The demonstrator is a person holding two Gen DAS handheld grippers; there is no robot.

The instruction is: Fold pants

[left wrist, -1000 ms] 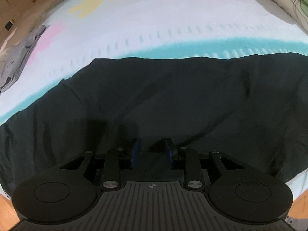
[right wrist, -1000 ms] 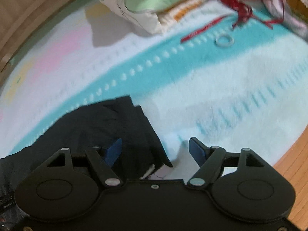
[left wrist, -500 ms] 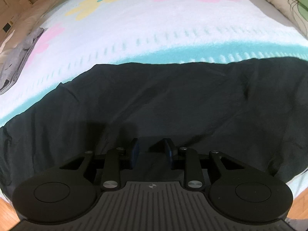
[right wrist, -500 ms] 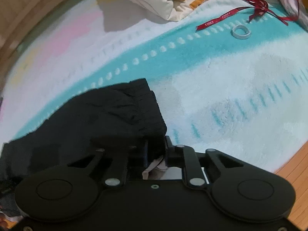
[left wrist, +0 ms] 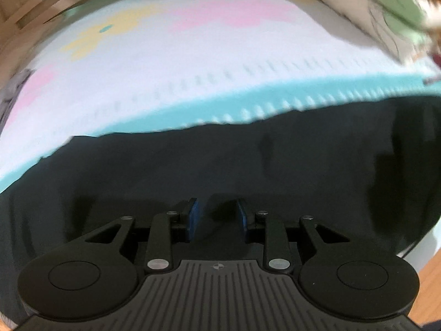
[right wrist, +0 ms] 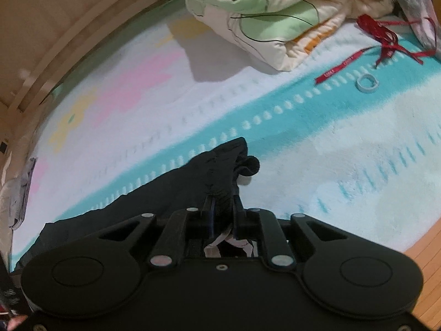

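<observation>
We note the right gripper, wide apart a second ago, closing on the black pants waistband, now bunched and lifted at frame centre; the folded quilt looms larger.

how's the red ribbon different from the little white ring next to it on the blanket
The red ribbon is a long, thin strip, bunched and tangled at one end with loose tails trailing out; the white ring is a small closed loop lying flat. The ribbon is deep red with small lettering along one tail; the ring is plain and pale. The ribbon lies farther from the camera, the ring nearer. Both rest on the blanket's teal band, clear of the black pants.
</observation>
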